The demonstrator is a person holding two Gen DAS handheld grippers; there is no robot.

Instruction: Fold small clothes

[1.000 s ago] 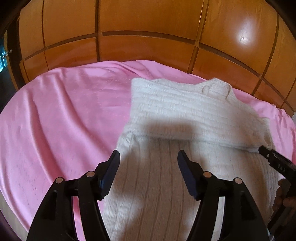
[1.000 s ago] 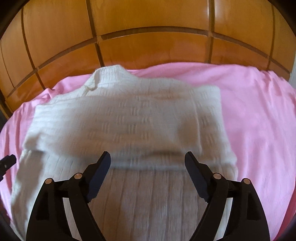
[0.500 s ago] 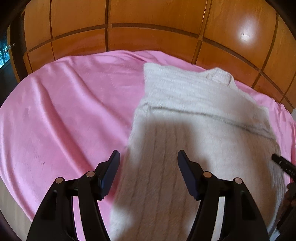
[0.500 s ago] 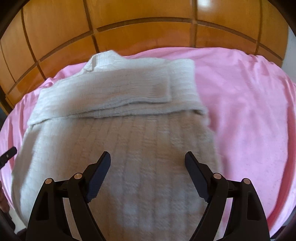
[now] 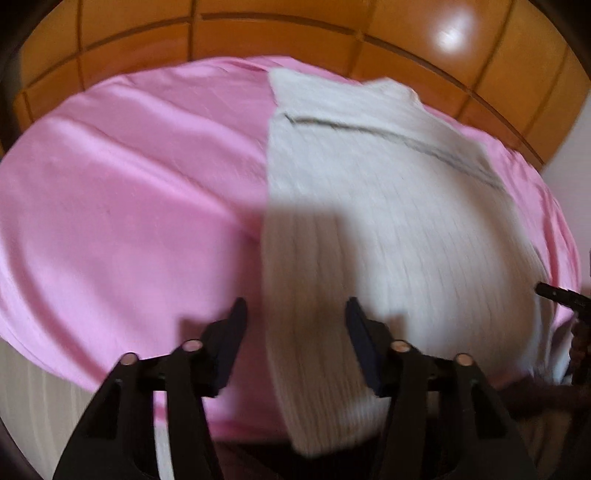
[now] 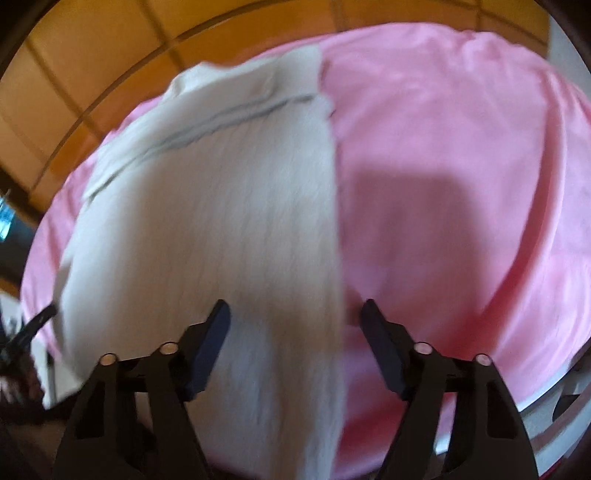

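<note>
Both grippers have pulled back toward the sweater's [image 5: 388, 221] hem; left gripper [image 5: 295, 325] and right gripper [image 6: 295, 325] hover with jaws open, sweater flat on the pink sheet [image 5: 129, 203]

A: Item? Condition?
B: White ribbed knit sweater [image 5: 388, 221], lying flat on pink sheet [image 5: 129, 203], sleeves folded across the chest near the collar.
A: Orientation?
B: Collar at far end, toward wooden panelling [image 5: 295, 33]; hem at near edge, draped slightly over it. Both views blurred; stitch detail unreadable.
</note>
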